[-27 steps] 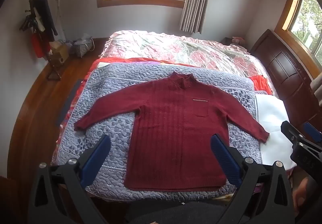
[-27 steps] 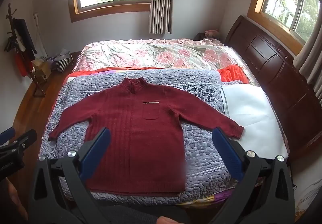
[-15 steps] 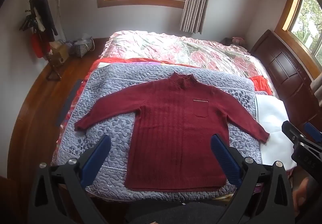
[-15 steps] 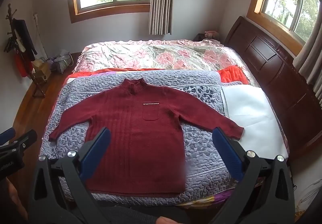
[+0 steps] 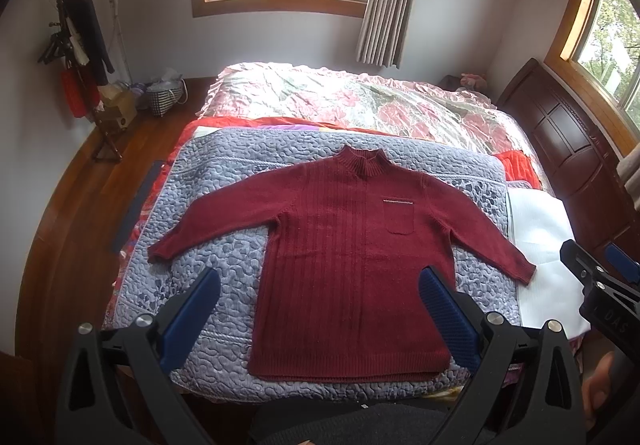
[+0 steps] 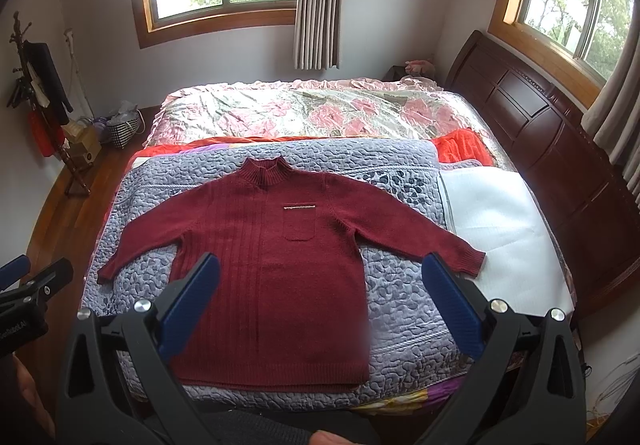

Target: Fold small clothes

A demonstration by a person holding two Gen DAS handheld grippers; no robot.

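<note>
A dark red knitted sweater (image 5: pixel 352 253) (image 6: pixel 276 277) lies flat and face up on a lilac quilted blanket (image 5: pixel 224 269) (image 6: pixel 400 297), both sleeves spread out, chest pocket showing, collar at the far side. My left gripper (image 5: pixel 320 285) hovers open above the near hem, holding nothing. In the right wrist view my right gripper (image 6: pixel 320 281) is open too, above the sweater's lower right part and the blanket. Each gripper shows at the edge of the other's view, the right gripper (image 5: pixel 600 277) at the right and the left gripper (image 6: pixel 28 281) at the left.
The blanket lies on a bed with a floral cover (image 5: pixel 360 101). A white sheet (image 6: pixel 500 221) and an orange cloth (image 6: pixel 460 149) sit to the right. A dark wooden headboard (image 6: pixel 560 141) runs along the right. A coat rack (image 5: pixel 76 57) and bags (image 5: pixel 164 97) stand at the left wall on the wooden floor (image 5: pixel 80 205).
</note>
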